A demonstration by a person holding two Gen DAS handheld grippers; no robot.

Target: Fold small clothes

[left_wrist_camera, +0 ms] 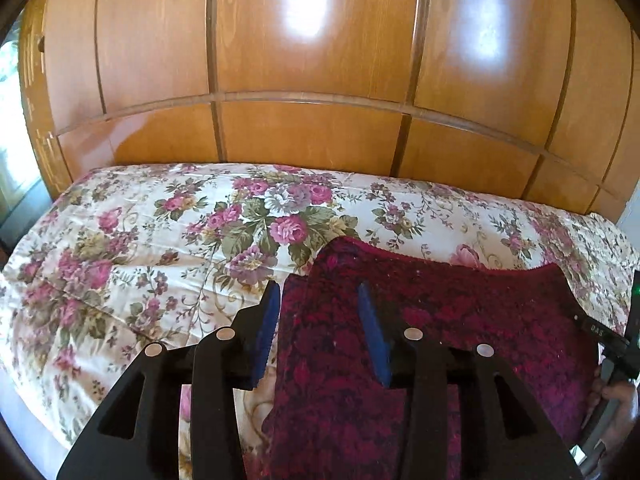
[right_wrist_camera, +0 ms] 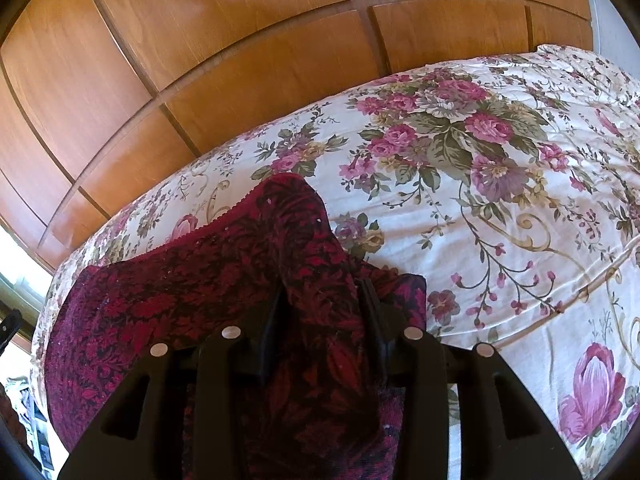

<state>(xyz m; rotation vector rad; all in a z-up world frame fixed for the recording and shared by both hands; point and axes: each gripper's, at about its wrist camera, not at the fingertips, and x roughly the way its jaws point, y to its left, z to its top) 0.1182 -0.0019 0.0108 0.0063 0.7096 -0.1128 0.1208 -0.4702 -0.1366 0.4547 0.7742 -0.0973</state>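
Wooden wardrobe panels [left_wrist_camera: 312, 80] filled the background behind the bed, and a floral bedspread [left_wrist_camera: 132, 248] covered it with plenty of bare room to the left of the work. On its right part lay the dark red patterned garment [left_wrist_camera: 472, 320], its long axis running across the bed, one scalloped edge facing the wardrobe and its left corner peaked upward. We saw our left gripper [left_wrist_camera: 320, 320] angled down over the garment's left edge, its blue pads [left_wrist_camera: 266, 328] spread apart and pressing on nothing. Our right gripper [right_wrist_camera: 320, 320] also tilted downward, and its fingers were pinching a raised fold of the garment [right_wrist_camera: 224, 276]. At the right edge of the left view a hand [left_wrist_camera: 618, 412] gripped a handle.
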